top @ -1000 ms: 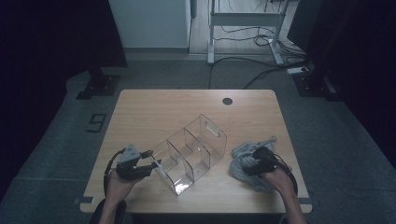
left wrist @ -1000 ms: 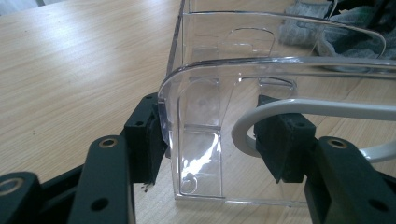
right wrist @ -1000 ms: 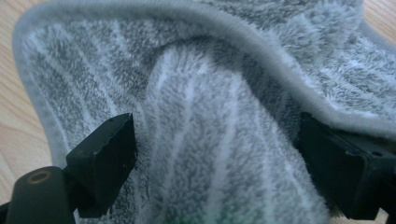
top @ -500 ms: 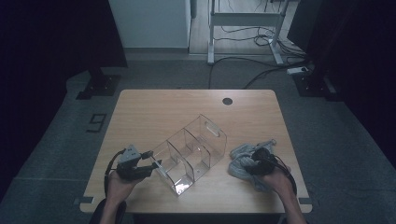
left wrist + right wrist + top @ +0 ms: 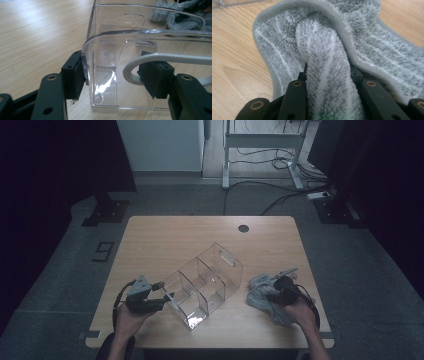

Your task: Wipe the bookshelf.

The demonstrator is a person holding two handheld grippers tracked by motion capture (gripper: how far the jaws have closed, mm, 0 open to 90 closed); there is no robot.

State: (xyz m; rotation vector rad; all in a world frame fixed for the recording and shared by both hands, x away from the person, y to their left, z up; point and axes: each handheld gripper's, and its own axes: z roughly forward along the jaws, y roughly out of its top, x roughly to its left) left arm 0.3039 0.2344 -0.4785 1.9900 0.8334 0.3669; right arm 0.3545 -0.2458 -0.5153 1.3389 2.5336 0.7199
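Pinching a raised fold of the grey cloth (image 5: 329, 75), the right gripper (image 5: 278, 292) had just been closing its fingers, and the fold stood bunched between them while the rest of the cloth spread on the tabletop (image 5: 165, 240) beyond and to both sides of the fingertips. The left gripper (image 5: 159, 303) held the clear bin (image 5: 202, 282) by its near end wall: one finger (image 5: 73, 75) pressed on the outside of the rounded corner and the other finger (image 5: 156, 77) sat inside the wall, the gap between them middling; they had just eased slightly apart, yet the wall was still between them. A white cable (image 5: 160, 58) curved just past the inner finger. The bin lay aslant between the two grippers, its far end toward the cloth.

The step in hand looked like taking up the cloth to wipe the bin while the left gripper steadied it. The next move probably called for lifting the cloth free of the tabletop without losing the fold, carrying it across to the bin, and keeping the left grip firm so the bin did not slide.
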